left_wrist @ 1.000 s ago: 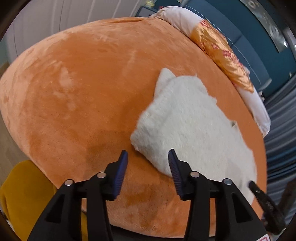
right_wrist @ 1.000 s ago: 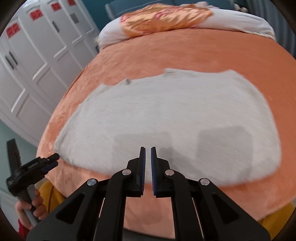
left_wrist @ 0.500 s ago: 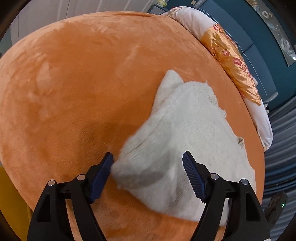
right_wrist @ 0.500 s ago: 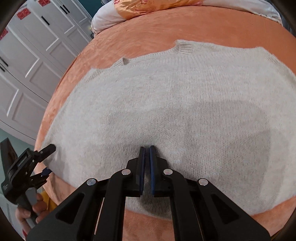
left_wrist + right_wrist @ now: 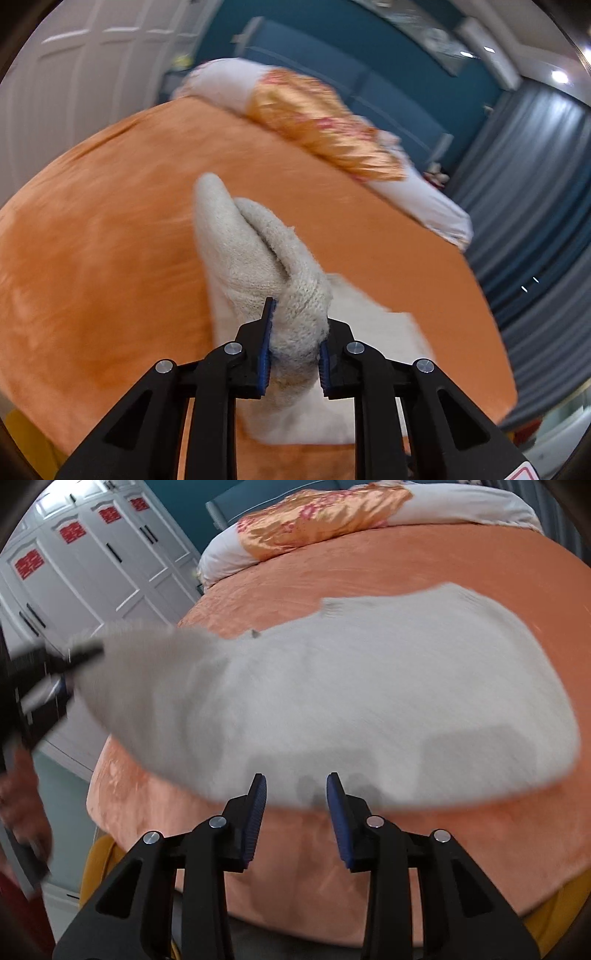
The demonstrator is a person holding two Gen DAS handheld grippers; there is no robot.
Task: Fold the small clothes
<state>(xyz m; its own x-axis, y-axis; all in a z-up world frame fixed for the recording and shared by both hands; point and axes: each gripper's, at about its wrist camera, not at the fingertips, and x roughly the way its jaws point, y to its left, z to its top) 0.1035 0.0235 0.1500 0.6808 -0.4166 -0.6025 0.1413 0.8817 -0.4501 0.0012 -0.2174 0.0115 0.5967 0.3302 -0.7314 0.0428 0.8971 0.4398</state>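
clamping a bunched corner of the white sweater [image 5: 284, 295], left gripper [image 5: 293, 354] just closed, right gripper [image 5: 297, 812] just opening, empty, over orange blanket [image 5: 369, 572]

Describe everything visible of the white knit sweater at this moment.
The white knit sweater is off-white, soft and fuzzy, with a ribbed neckline at its far edge. Most of it lies spread flat on the orange blanket. One side is bunched between the left gripper's just-closed jaws and lifted off the bed. The right gripper, jaws just opened, hangs by the near hem with nothing between them.
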